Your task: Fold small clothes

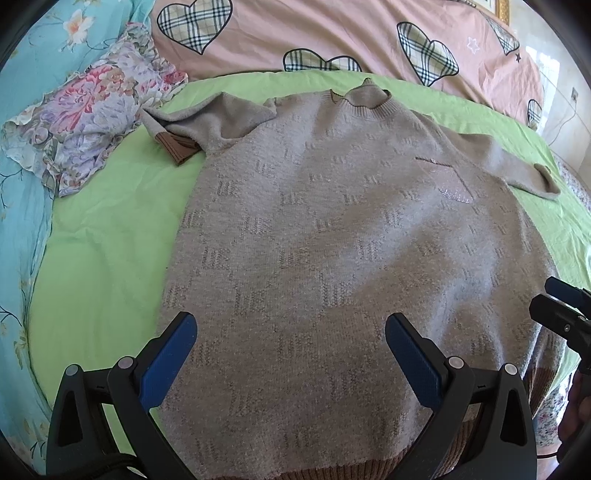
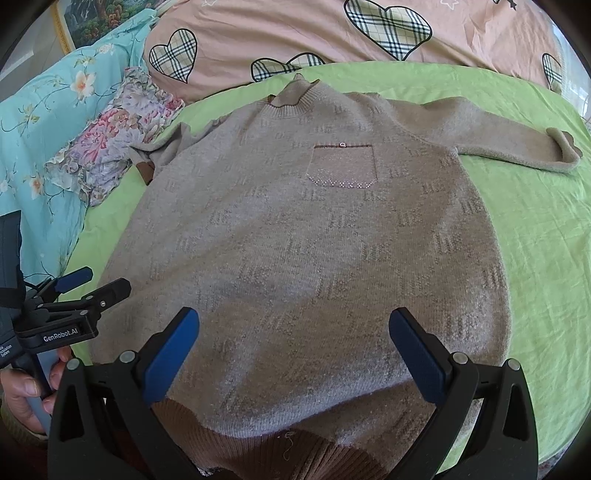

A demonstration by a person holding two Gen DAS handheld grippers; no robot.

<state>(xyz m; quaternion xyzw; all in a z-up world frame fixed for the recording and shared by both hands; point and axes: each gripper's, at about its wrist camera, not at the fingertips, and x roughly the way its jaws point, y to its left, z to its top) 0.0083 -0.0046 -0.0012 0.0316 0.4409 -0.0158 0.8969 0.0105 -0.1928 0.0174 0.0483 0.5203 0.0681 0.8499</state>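
Both the left tongs (image 1: 291, 354) and right tongs (image 2: 293, 354) are hovering spread over the sweater (image 2: 306, 258), lying flat, folding not begun.

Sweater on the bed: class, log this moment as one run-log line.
stage: pre-fold | sweater: flat on green sheet, unfolded | left gripper: open, empty | right gripper: open, empty

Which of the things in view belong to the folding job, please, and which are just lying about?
Job:
- beige patterned knit sweater, spread flat
- left gripper, open
- right gripper, open

Lying about:
- crumpled floral ruffled garment
- pink duvet with plaid hearts
- green sheet
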